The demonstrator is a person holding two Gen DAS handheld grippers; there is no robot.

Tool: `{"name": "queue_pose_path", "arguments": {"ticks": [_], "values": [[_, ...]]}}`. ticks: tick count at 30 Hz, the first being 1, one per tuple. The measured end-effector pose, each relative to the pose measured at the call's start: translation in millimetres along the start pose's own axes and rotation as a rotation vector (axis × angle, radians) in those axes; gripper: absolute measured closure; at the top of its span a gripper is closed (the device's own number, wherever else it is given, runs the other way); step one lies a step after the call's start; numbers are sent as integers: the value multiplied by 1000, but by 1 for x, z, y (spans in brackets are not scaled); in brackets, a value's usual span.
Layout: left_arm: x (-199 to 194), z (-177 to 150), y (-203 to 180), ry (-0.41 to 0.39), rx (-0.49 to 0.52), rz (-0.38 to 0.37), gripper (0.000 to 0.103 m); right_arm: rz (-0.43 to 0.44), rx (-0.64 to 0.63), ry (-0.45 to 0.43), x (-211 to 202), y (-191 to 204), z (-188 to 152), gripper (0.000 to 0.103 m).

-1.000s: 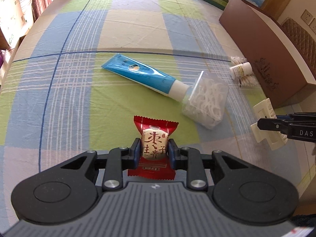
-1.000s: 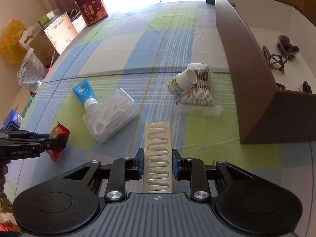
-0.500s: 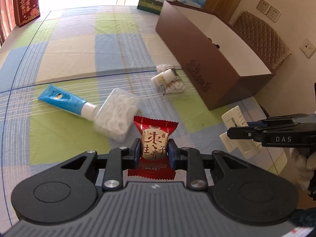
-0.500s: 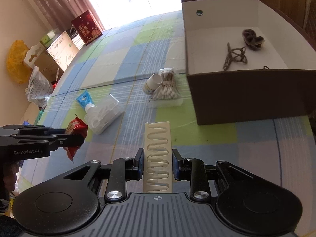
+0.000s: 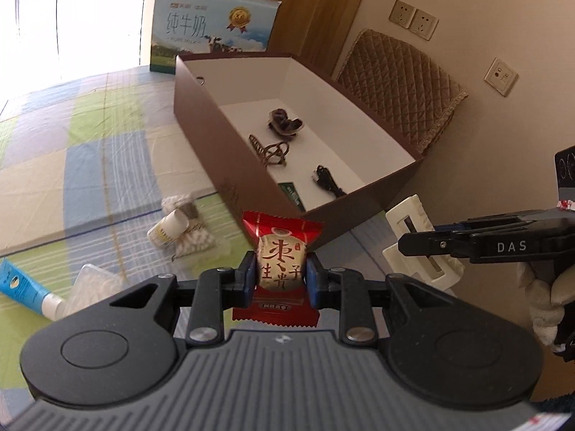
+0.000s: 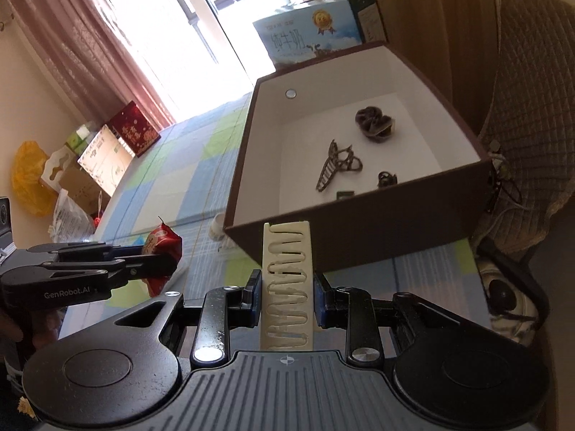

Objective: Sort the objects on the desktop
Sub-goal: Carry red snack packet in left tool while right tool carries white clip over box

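Observation:
My left gripper (image 5: pixel 281 274) is shut on a red candy packet (image 5: pixel 280 264) with Chinese writing, held in the air before the near corner of the open brown box (image 5: pixel 201 107). My right gripper (image 6: pixel 286 296) is shut on a cream hair clip (image 6: pixel 287 280), raised just short of the box's near wall (image 6: pixel 359 230). In the left wrist view the right gripper (image 5: pixel 406 246) comes in from the right with the cream clip (image 5: pixel 409 221). In the right wrist view the left gripper (image 6: pixel 169 260) holds the candy packet (image 6: pixel 161 248) at the left. Inside the box lie a brown hair claw (image 6: pixel 337 167), a dark scrunchie (image 6: pixel 373 124) and small dark items.
On the checked cloth (image 5: pixel 107 165) lie a cotton swab bag with a small white bottle (image 5: pixel 169 228), a clear floss-pick box (image 5: pixel 90 287) and a blue tube (image 5: pixel 21 283). A milk carton (image 5: pixel 212 30) stands behind the box. A quilted chair (image 5: pixel 399 86) stands to the right.
Both grippers have risen and swung toward the brown box, still holding the candy packet and the clip. The box interior now fills both views; the table items have dropped left and back.

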State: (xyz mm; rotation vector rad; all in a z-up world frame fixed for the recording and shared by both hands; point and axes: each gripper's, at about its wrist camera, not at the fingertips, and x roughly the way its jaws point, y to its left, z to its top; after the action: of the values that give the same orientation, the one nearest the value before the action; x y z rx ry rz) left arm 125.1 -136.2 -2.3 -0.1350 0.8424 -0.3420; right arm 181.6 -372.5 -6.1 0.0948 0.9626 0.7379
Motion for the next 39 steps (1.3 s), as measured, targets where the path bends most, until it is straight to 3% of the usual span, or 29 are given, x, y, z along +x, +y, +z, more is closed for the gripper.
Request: {"name": "queue_pose_path", "arguments": {"ticks": [8,15,25,39], "values": [[30,49,-27,-54,42,9,80,14,-38,-71,-11,-30,48,78],[68,82,-39,-45,55,44,80,8,-81,-84,5,-53,93,78],[138,107,-38,48,31,103,80,-31,-91,3,74,-85,135,78],[192,102,-32,183,21,163,80,-71,-174,167,120,-98,128,78]]}}
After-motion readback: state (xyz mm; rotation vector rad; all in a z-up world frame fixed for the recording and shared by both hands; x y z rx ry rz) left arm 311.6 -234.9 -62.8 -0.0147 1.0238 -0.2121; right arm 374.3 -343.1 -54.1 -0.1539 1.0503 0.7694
